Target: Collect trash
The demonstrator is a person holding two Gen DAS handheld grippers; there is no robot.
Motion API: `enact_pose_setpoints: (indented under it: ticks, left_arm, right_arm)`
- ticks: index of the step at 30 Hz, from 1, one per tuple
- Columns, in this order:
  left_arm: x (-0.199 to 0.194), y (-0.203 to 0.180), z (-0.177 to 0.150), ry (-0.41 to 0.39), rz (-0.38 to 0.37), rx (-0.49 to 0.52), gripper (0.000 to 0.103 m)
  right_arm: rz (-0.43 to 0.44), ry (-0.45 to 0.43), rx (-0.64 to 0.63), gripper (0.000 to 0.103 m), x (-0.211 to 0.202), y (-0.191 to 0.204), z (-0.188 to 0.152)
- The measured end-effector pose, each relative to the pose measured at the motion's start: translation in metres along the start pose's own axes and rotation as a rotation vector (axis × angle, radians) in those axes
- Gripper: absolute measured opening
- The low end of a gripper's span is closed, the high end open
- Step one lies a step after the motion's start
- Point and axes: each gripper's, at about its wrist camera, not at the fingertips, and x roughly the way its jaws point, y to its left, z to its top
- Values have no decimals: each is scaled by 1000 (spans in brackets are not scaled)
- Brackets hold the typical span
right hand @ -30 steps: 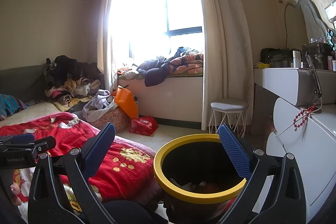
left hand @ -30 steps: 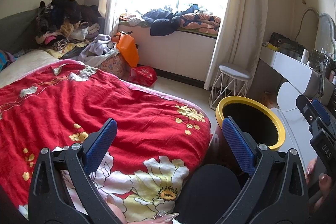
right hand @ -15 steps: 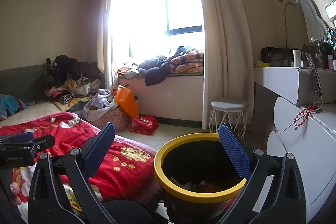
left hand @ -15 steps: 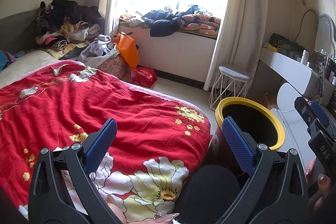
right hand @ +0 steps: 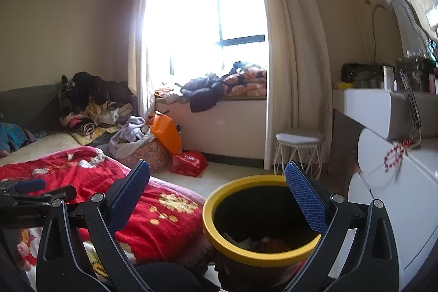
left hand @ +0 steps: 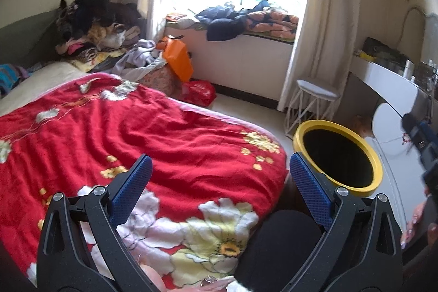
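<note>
A black trash bin with a yellow rim (left hand: 338,155) stands on the floor between the bed and the white dresser; it also shows in the right wrist view (right hand: 260,220), with some trash at its bottom (right hand: 257,242). My left gripper (left hand: 219,182) is open and empty above the red floral blanket (left hand: 137,138). My right gripper (right hand: 219,196) is open and empty, just above and in front of the bin. The right gripper's body shows at the right edge of the left wrist view (left hand: 421,138).
A white dresser (right hand: 397,182) stands right of the bin. A white stool (left hand: 314,103) stands by the curtain. A red bag (left hand: 198,93) and an orange bag (left hand: 176,60) lie near the window seat. Clothes are piled on the sofa (left hand: 93,26).
Both grippers have shifted slightly; the bin sits a little lower and nearer in the right wrist view. Both stay open and empty.
</note>
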Motion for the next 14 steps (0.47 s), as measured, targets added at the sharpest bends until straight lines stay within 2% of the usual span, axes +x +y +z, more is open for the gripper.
enact_pose_setpoints:
  ticks: [3, 6, 8, 9, 11, 12, 14]
  left_arm:
    - [-6, 22, 1, -6, 47, -38, 92]
    - [-19, 69, 2, 3, 122, -117, 92]
    - [-29, 103, 1, 11, 190, -166, 92]
    - [-37, 128, -2, 14, 257, -204, 92]
    - [-56, 184, -15, 23, 404, -277, 92]
    - [-62, 203, -21, 28, 465, -298, 92]
    - [-80, 260, -44, 77, 624, -388, 92]
  right_arm:
    - [106, 44, -6, 97, 11, 24, 13]
    - [293, 155, -20, 97, 34, 72, 23]
    - [421, 253, -87, 97, 51, 122, 24]
    - [521, 346, -146, 97, 64, 164, 21]
    - [646, 469, -200, 97, 78, 219, 10]
    - [744, 584, -232, 97, 87, 265, -5]
    - [853, 733, -259, 97, 95, 329, -37]
